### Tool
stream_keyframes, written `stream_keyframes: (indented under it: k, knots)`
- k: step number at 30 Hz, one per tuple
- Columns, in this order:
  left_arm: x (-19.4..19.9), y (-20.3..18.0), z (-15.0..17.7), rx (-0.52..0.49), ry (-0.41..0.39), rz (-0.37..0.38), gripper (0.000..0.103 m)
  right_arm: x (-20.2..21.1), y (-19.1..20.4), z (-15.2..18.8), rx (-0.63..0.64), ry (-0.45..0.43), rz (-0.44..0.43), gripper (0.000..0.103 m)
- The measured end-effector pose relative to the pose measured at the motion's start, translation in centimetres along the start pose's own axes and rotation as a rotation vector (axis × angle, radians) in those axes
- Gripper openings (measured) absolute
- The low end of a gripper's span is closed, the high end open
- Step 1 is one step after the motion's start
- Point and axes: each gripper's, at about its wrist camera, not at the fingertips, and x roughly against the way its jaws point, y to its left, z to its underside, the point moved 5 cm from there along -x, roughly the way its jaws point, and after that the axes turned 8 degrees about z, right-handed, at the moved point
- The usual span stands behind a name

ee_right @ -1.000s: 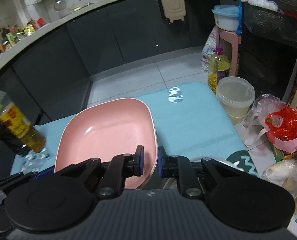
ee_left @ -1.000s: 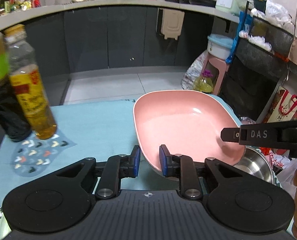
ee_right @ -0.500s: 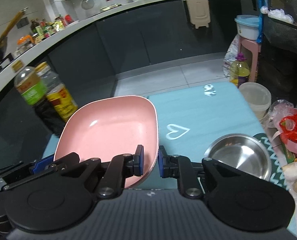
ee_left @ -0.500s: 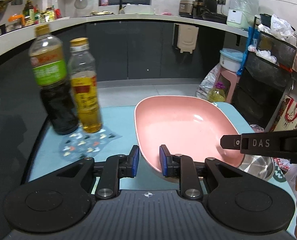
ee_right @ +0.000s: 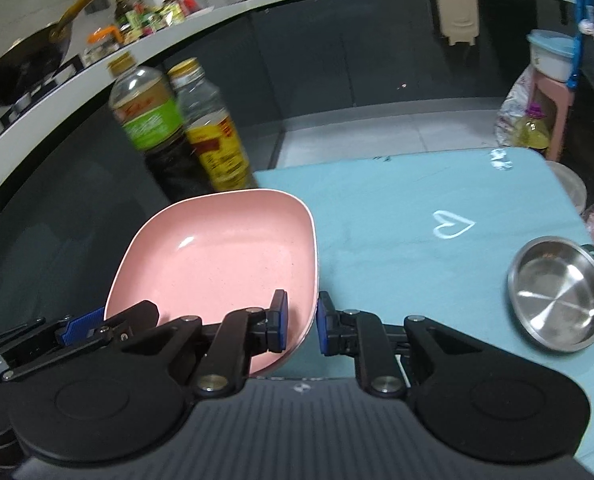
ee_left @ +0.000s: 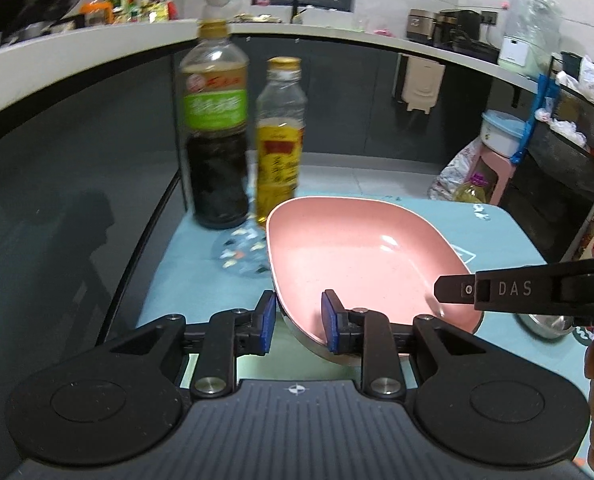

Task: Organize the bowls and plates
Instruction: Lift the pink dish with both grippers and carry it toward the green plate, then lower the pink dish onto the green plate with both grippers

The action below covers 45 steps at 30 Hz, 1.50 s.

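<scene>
A pink squarish plate (ee_left: 361,248) is held above the light blue table mat (ee_left: 201,264). My left gripper (ee_left: 295,322) is shut on its near left rim. My right gripper (ee_right: 299,320) is shut on its near right rim, and the plate (ee_right: 221,260) fills the left of the right wrist view. The right gripper's finger (ee_left: 497,288) crosses the left wrist view at the plate's right edge. A small steel bowl (ee_right: 557,304) sits on the mat to the right; part of it (ee_left: 545,324) shows under the right gripper.
A dark soy sauce bottle (ee_left: 215,132) and a yellow oil bottle (ee_left: 279,140) stand at the mat's far left corner, just beyond the plate. The mat's left edge drops to a dark surface (ee_left: 57,240). Bags and a pink stool (ee_left: 497,168) stand off the right.
Both grippers have carried the plate to the left, toward the two bottles. The steel bowl has come into view on the right, left behind on the mat.
</scene>
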Motion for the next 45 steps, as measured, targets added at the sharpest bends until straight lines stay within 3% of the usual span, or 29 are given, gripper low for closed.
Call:
stream_keyframes:
  k: [17, 45]
  knots:
    - [-0.4, 5.9, 3.2, 0.098, 0.039, -0.028, 0.023, -2.6, 6.3, 3.0, 0.103, 0.091, -0.006, 0.017]
    - [-2.9, 6.8, 6.7, 0.099, 0.140, -0.033, 0.023, -5.5, 7.1, 5.7, 0.165, 0.187, 0.042, 0.019]
